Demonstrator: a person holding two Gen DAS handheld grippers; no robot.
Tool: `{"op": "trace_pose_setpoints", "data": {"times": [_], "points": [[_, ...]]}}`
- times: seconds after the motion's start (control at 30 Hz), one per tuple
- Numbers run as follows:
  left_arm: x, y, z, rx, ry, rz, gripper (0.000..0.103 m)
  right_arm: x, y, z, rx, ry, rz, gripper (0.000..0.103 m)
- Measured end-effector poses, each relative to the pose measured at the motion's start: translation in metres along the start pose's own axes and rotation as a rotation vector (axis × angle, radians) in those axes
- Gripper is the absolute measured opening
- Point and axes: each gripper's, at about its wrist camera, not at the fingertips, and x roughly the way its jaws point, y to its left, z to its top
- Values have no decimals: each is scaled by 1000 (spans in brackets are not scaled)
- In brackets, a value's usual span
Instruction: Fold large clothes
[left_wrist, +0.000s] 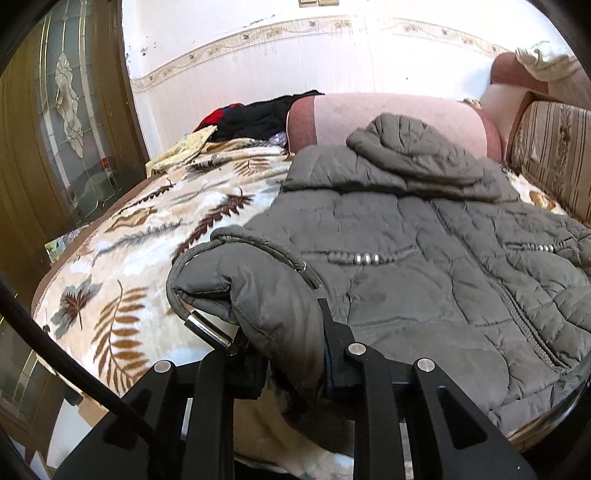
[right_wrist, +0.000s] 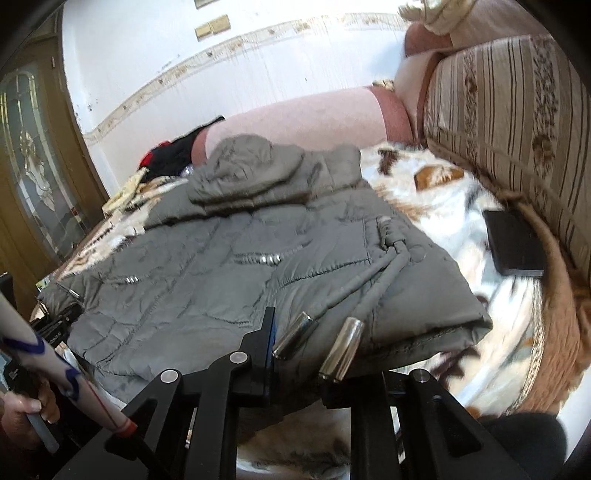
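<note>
A grey quilted hooded jacket lies on a leaf-patterned blanket, hood toward the far pink bolster. My left gripper is shut on the jacket's near left hem corner, which bulges up between the fingers. A drawstring with a metal tip hangs beside it. In the right wrist view the jacket fills the middle. My right gripper is shut on the near right hem corner, with two metal cord tips lying across it.
A pink bolster and dark clothes pile lie at the far end. A striped sofa back runs along the right, with a black flat object on the blanket. A wooden glass door stands left.
</note>
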Motion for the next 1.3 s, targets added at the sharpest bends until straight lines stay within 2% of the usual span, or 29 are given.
{"op": "trace_pose_setpoints", "data": {"times": [0.23,0.4,0.6,0.67,0.87,0.97,1.03,1.17,1.3], "points": [[-5,2,34,0,-36,-19,21,-10,10,36,-31,-58,27,19],[-6,6,84,2,-65,-50,21,-13,14,75,-30,-99,59,19],[12,4,176,-9,-96,-92,22,-1,25,155,-28,-173,70,18],[29,4,215,-30,-93,-103,22,10,28,182,-26,-187,62,18],[107,-4,312,-86,-36,-158,24,79,29,275,28,-186,40,18],[151,-4,344,-137,13,-167,35,129,22,311,72,-150,25,18],[170,-1,356,-160,6,-151,42,164,17,329,82,-123,-1,18],[192,10,373,-150,-75,-93,45,228,2,346,97,-66,-70,18],[211,12,368,-122,-71,-91,47,284,-19,347,140,-3,-133,18]]}}
